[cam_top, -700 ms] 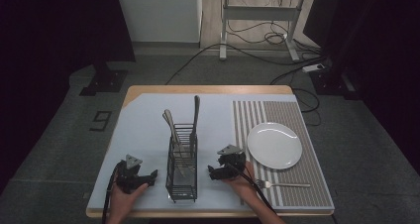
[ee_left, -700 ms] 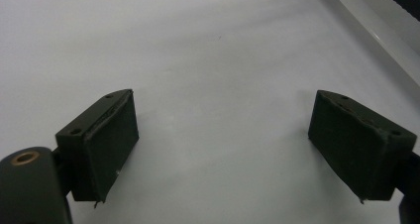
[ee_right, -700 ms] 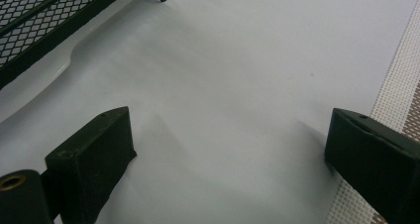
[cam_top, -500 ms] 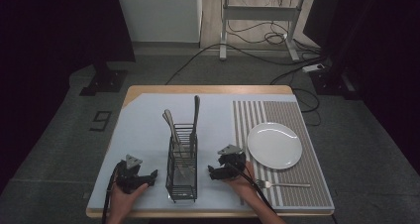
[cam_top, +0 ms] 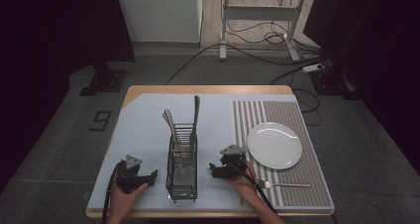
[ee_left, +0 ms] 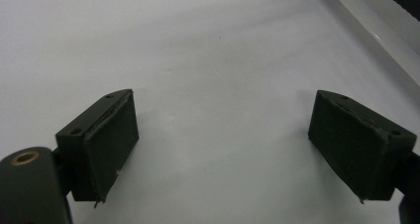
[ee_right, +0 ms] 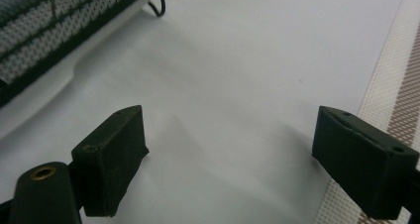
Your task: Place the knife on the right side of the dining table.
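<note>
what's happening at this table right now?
A person rests a hand-held gripper in each hand on the pale mat, one either side of a wire cutlery basket. The left hand-held gripper and right hand-held gripper are both open and hold nothing. Cutlery stands in the basket. A white plate sits on the striped placemat, with a fork below it.

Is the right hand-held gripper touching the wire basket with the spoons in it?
Apart. In the high view, bare pale mat shows between the right hand-held gripper and the wire basket; its own view shows open jaws with nothing between them.
</note>
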